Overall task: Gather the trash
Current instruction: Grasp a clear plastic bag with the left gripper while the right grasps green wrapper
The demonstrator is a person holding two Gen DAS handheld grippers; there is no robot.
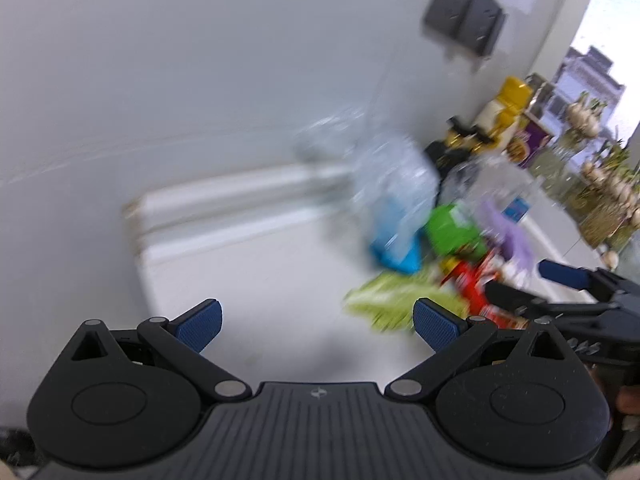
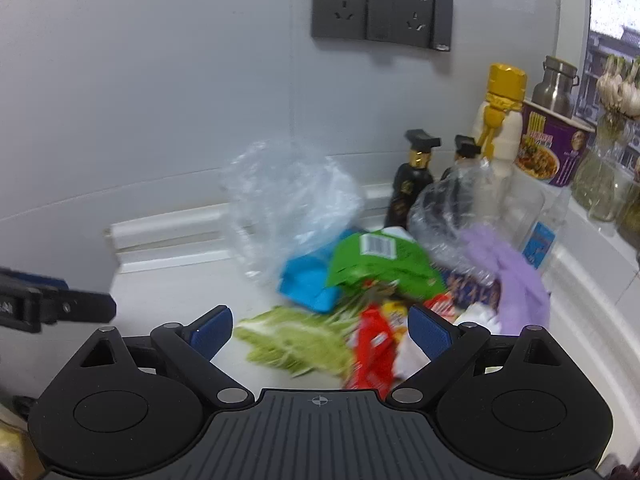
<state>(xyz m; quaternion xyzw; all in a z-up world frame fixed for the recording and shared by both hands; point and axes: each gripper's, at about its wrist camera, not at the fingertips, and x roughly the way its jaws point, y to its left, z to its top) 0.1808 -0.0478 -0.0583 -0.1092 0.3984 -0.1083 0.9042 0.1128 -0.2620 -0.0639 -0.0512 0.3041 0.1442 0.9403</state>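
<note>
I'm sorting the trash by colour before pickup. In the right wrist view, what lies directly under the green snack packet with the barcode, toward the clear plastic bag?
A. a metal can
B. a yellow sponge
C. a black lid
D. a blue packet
D: a blue packet pokes out from under the green snack packet, beside the clear plastic bag.

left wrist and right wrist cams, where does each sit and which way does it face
Left wrist: on the left hand-held gripper, open, facing the white counter and wall; the right hand-held gripper shows at its right edge.
Right wrist: on the right hand-held gripper, open, facing the trash pile and wall sockets; the left one shows at its left edge.
Shared: green packet, cabbage leaf, yellow-capped bottle.
</note>
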